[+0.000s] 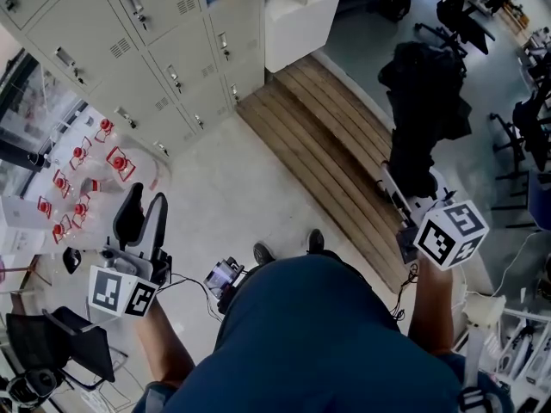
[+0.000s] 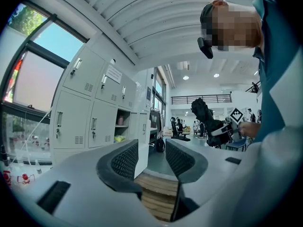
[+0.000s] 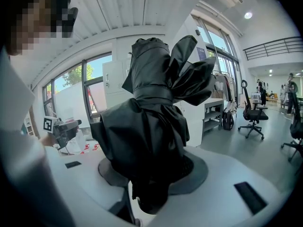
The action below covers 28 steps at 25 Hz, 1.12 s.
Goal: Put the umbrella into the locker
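A folded black umbrella (image 1: pixel 424 101) stands upright in my right gripper (image 1: pixel 411 186), to the right of the wooden platform. In the right gripper view the jaws are shut on the umbrella (image 3: pixel 151 117) low on its bundled fabric, which hides both pads. My left gripper (image 1: pixel 145 205) is held at the left over the pale floor, its jaws open with nothing between them (image 2: pixel 151 157). The grey lockers (image 1: pixel 129 50) stand at the upper left, most doors closed. In the left gripper view one locker compartment (image 2: pixel 122 124) is open and holds small items.
A wooden slatted platform (image 1: pixel 336 153) lies between me and the lockers. Beside them stands a white cabinet (image 1: pixel 297 24). Red-and-white items (image 1: pixel 82 175) sit at the left, behind what looks like a window. Office chairs (image 1: pixel 465 15) stand at the right. A black chair (image 1: pixel 60 342) is at the lower left.
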Motion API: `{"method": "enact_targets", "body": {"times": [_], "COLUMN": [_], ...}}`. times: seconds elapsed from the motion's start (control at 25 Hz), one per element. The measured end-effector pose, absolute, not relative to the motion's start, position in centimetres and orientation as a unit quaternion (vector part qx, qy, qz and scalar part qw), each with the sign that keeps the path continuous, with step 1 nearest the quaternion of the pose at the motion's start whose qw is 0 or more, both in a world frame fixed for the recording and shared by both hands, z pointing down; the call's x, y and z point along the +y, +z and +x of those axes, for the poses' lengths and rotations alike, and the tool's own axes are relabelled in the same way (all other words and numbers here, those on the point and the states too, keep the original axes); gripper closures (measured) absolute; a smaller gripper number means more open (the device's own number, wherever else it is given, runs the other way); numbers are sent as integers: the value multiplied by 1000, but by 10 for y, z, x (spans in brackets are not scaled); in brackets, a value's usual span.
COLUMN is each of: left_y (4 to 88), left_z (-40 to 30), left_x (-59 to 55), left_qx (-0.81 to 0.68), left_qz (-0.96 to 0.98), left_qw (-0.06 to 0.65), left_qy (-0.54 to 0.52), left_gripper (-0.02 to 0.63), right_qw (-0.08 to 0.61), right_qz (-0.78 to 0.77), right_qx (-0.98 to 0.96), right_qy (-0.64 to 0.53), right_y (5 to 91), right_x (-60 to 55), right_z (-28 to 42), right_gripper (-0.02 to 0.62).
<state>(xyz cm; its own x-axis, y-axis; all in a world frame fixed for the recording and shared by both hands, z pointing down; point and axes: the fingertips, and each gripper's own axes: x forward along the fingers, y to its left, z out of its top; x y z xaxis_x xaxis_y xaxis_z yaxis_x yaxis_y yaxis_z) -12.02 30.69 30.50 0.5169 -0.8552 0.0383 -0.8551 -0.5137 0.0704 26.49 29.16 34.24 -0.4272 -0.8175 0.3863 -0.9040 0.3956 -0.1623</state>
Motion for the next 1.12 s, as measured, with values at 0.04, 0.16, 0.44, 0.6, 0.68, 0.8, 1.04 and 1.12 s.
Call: {"method": "enact_targets", "body": {"times": [0.04, 0.16, 0.44, 0.6, 0.68, 0.8, 1.04, 1.12], "left_y": [305, 304, 306, 306, 307, 308, 302, 298], "left_z": [-123, -131, -145, -147, -145, -136, -115, -104], "left_x": [307, 305, 304, 301, 296, 289, 260, 247], "left_qx": [-489, -483, -477, -482, -486, -493, -513, -519], "left_qz": [871, 875, 878, 875, 872, 869, 857, 853], "left_qw": [39, 36, 39, 43, 45, 48, 44, 44], "left_qy": [-3, -10, -25, -26, -24, -19, -9, -11], "left_gripper": [410, 437, 513, 562, 574, 584, 588, 588], "right_qw": [122, 118, 117, 120, 117, 114, 122, 127], "right_qz": [522, 526, 522, 512, 507, 494, 473, 467], "right_qx": [-826, -825, -830, -836, -839, -847, -858, -861], "right_qy": [174, 168, 157, 157, 157, 160, 158, 156], "right_y": [342, 338, 332, 331, 331, 333, 335, 334], "right_x": [291, 290, 281, 271, 259, 238, 186, 167], "right_z": [261, 251, 229, 226, 227, 229, 242, 249], "right_gripper": [408, 408, 408, 408, 408, 408, 408, 408]}}
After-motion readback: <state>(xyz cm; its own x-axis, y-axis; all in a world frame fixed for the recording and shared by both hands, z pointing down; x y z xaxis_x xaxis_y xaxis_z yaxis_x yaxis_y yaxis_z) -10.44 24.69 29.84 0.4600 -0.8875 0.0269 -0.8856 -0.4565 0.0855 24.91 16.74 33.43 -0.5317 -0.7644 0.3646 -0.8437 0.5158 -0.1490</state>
